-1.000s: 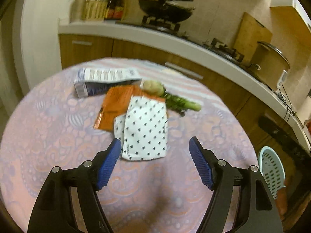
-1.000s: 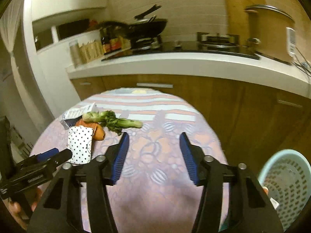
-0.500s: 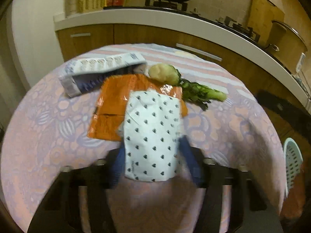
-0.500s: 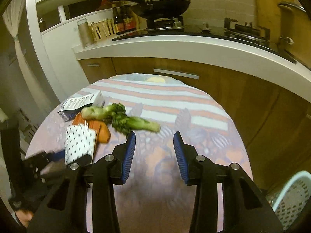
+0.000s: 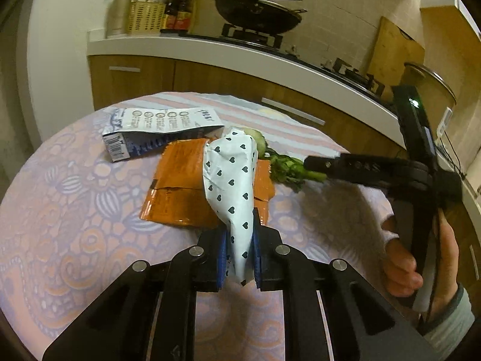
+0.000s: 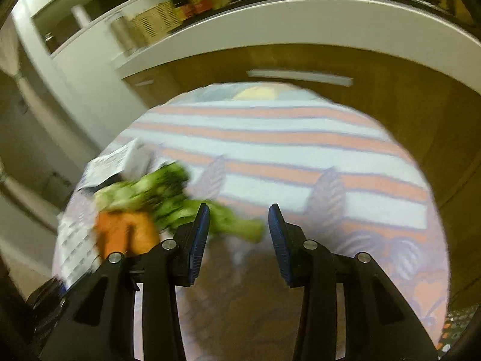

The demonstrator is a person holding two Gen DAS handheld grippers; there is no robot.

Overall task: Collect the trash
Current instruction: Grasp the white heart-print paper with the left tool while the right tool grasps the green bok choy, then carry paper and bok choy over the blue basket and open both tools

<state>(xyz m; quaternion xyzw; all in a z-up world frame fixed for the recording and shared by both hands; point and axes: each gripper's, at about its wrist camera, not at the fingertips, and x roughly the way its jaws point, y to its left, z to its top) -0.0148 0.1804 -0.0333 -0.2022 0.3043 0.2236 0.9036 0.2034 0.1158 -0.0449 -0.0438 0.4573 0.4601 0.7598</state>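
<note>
My left gripper is shut on a white wrapper with black hearts, its far end lifted off the round table. Under it lies an orange packet, with a blue and white carton behind. A green vegetable stalk lies to the right, and my right gripper reaches its end in the left wrist view. In the blurred right wrist view my right gripper is open, jaws either side of the stalk's end. The orange packet and carton show at left.
The patterned tablecloth covers the round table. A kitchen counter with a wok, bottles and a pot runs behind. A basket's edge shows low at the right in the right wrist view.
My left gripper closed on the heart-print wrapper and raised its end. My right gripper moved forward and left toward the green stalk, jaws a little narrower.
</note>
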